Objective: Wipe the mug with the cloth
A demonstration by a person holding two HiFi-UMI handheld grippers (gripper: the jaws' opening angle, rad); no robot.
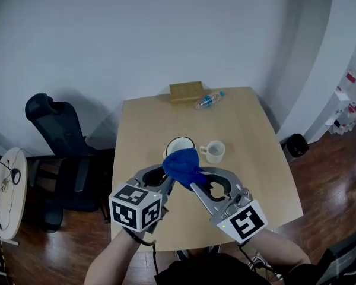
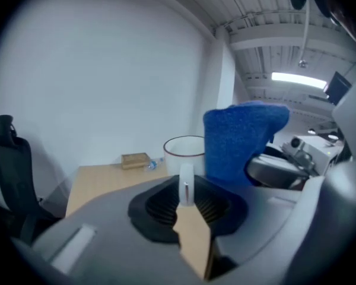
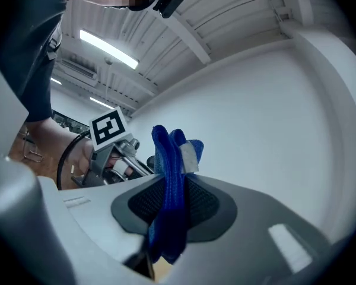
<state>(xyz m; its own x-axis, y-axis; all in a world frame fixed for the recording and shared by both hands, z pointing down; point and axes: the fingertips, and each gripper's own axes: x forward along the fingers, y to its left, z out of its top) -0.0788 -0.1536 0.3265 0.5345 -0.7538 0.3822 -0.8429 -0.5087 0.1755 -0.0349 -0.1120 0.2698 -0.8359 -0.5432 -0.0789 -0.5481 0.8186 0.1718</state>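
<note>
The white mug with a dark rim (image 1: pixel 179 145) hangs in the air above the pale wooden desk (image 1: pixel 258 159), its handle clamped in the left tongs (image 2: pixel 186 189). The blue terry cloth (image 1: pixel 184 165), pinched in the right tongs (image 3: pixel 166 215), is at the mug's rim. On the desk stand a small cream cup (image 1: pixel 213 151), a clear plastic bottle (image 1: pixel 209 100) and a flat wooden box (image 1: pixel 186 91).

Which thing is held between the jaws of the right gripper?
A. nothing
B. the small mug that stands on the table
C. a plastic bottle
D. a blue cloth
D: in the right gripper view the blue cloth is pinched between the jaws of the right gripper, while the bottle and the small mug rest on the table, apart from it.
</note>
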